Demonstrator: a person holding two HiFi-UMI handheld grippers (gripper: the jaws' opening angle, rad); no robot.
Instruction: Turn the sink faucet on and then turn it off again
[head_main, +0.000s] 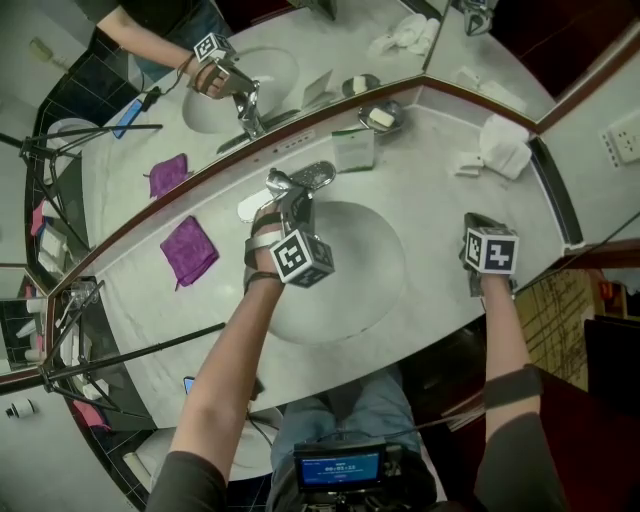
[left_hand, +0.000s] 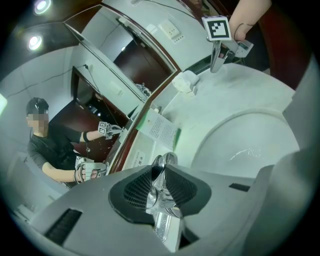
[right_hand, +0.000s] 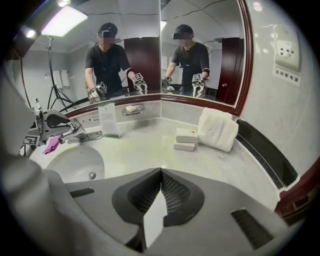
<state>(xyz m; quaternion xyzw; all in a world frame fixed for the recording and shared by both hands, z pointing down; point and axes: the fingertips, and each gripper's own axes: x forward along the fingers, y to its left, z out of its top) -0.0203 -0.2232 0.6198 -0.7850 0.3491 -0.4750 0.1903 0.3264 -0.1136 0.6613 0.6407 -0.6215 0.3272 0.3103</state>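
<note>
The left gripper (left_hand: 161, 169) pinches the faucet lever (left_hand: 157, 197) behind the sink (head_main: 380, 270), gripped end-on, likely so it can swing it. The right gripper (right_hand: 160, 172), pressed together and empty, idles over the tabletop (right_hand: 150, 145). The spout is hidden, so it is unclear whether water runs

One faucet (head_main: 312, 177) stood over one sink basin (head_main: 372, 262) in the middle of the head view, and there were two grippers, the left gripper (left_hand: 162, 172) and the right gripper (right_hand: 160, 175). Left of centre lay one purple cloth (head_main: 190, 250), while near the top centre stood one printed card (head_main: 352, 148) and one soap dish (head_main: 380, 117) with one bar in it. At the upper right were one folded white towel (head_main: 505, 145), two small boxes (right_hand: 187, 135) and one wall socket plate (head_main: 625, 145).
</note>
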